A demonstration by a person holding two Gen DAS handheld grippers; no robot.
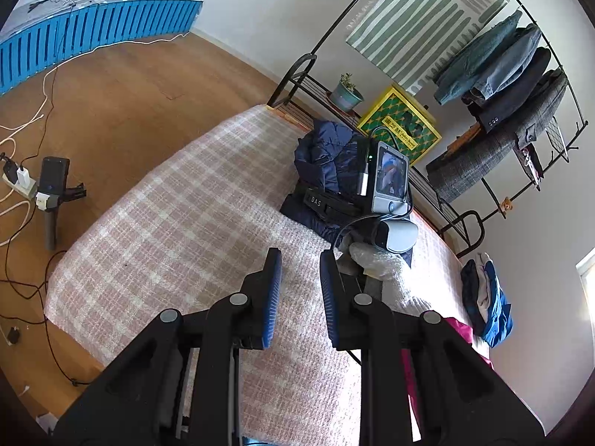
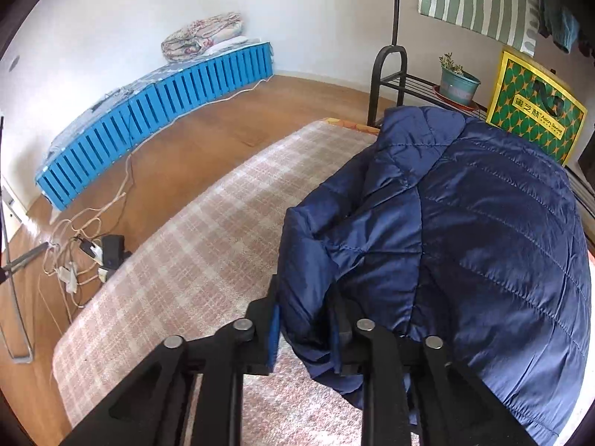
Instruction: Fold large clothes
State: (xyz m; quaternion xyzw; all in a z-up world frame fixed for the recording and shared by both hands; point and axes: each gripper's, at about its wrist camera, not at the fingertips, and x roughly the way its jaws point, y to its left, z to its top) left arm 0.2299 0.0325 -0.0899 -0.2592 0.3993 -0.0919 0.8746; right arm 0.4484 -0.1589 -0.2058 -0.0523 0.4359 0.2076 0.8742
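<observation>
A navy quilted puffer jacket (image 2: 465, 230) lies bunched on the bed's pink plaid cover (image 2: 193, 245). My right gripper (image 2: 303, 319) is shut on a fold of the jacket's near edge, the cloth bulging between the blue pads. In the left wrist view the same jacket (image 1: 327, 160) lies at the bed's far end, partly hidden by the right gripper's body and its camera unit (image 1: 388, 182). My left gripper (image 1: 297, 286) is open and empty above the bed cover (image 1: 167, 215), short of the jacket.
A metal rack (image 1: 520, 111) with hanging coats, a potted plant (image 2: 455, 81) and a yellow-green bag (image 2: 535, 111) stand beyond the bed. A clothes pile (image 1: 485, 297) lies at the right. Cables and a power strip (image 2: 85, 256) lie on the wood floor. A blue slatted pallet (image 2: 148, 119) is by the wall.
</observation>
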